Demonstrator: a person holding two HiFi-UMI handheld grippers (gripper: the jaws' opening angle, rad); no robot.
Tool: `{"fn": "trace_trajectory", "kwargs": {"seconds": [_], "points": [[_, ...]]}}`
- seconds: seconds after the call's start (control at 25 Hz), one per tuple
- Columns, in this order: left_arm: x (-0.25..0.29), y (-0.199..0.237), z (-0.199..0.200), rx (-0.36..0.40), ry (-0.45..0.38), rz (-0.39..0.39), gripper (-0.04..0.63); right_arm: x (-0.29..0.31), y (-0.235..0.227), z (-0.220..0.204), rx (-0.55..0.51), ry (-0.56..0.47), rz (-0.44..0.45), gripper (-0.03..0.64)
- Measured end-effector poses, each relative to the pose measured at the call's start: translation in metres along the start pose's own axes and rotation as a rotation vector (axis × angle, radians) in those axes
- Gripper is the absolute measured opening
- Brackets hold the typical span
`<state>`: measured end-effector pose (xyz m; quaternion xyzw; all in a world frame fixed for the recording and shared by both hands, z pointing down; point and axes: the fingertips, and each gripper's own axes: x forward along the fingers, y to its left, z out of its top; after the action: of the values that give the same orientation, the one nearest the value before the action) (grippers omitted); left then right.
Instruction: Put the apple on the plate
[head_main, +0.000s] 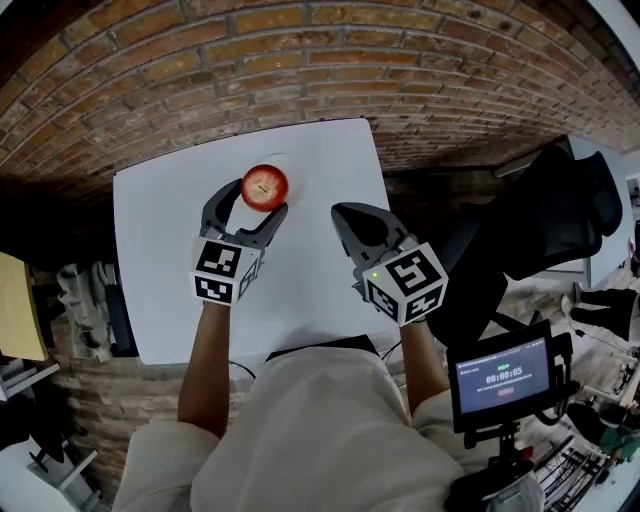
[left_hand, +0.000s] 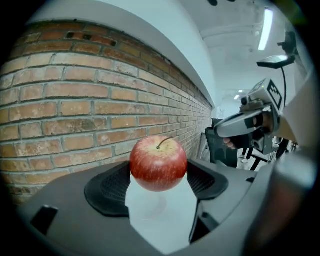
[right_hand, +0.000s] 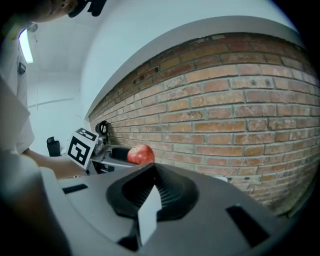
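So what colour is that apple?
The apple is red, with yellowish streaks near the stem; the left gripper view shows it best.

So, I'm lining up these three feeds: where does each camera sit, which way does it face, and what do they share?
Head view: on the person's head, facing steeply down at the white table; both forearms, the left gripper and right gripper show.
Left gripper view: rides the left gripper, facing the brick wall; its jaws grip the apple.
Right gripper view: rides the right gripper, jaws together, facing the same wall; the left gripper shows leftward.
Shared: all three show the apple.
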<state>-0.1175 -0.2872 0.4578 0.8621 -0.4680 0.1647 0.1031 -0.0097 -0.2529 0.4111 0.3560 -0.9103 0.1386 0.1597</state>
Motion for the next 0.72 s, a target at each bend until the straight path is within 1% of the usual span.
{"fn": "trace_trajectory", "kwargs": {"seconds": [0.28, 0.48, 0.72], "points": [[0.028, 0.011, -0.017, -0.003, 0.052, -0.003, 0.359, 0.012, -0.014, -0.008, 0.031, 0.032, -0.007, 0.003], [0.047, 0.023, -0.037, -0.003, 0.088, -0.004, 0.359, 0.023, -0.024, -0.012, 0.056, 0.043, -0.019, 0.003], [0.062, 0.033, -0.058, -0.005, 0.12, 0.01, 0.359, 0.026, -0.03, -0.02, 0.073, 0.064, -0.02, 0.003]]}}
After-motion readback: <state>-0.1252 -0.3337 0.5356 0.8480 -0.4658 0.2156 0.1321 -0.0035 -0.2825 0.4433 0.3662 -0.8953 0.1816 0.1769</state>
